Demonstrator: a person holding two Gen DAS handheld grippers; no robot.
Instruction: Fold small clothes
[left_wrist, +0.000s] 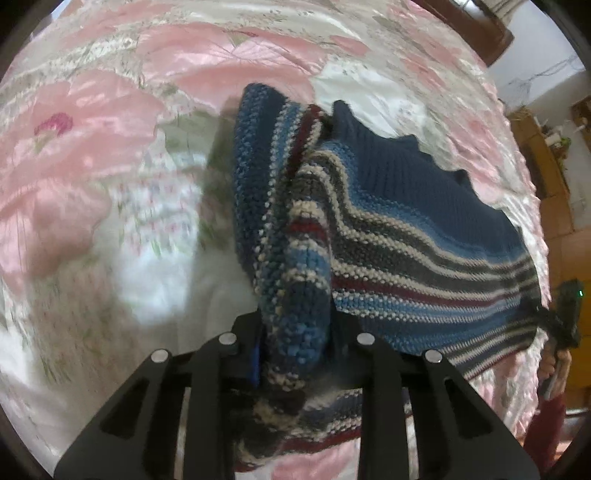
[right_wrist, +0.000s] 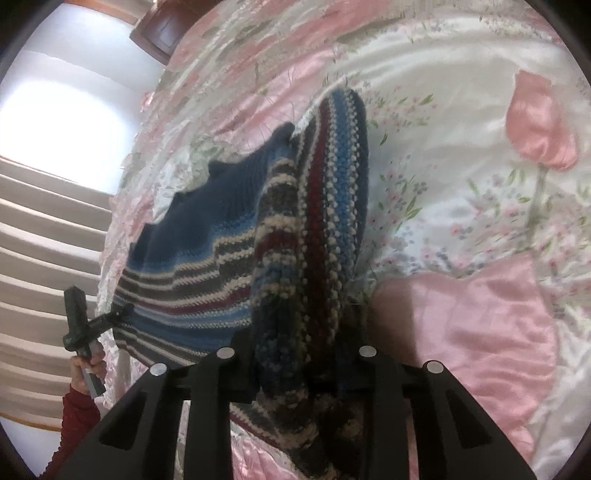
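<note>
Both grippers — left (left_wrist: 295, 350), right (right_wrist: 295, 362) — clamp the striped sweater (left_wrist: 424, 236), stretched between them above the bedspread (left_wrist: 110, 184).

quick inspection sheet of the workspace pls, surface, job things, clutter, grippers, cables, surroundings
surface: bedspread, pink and white floral satin.
job's things: striped knit sweater, held up by two corners and stretched between the grippers, above the bedspread.
clutter: nothing seen.
grippers: left gripper shut on one sweater corner; right gripper shut on the other.
cables: nothing seen.
surroundings: dark wooden headboard, wooden cabinet, pale slats beside the bed, a red sleeve.
</note>
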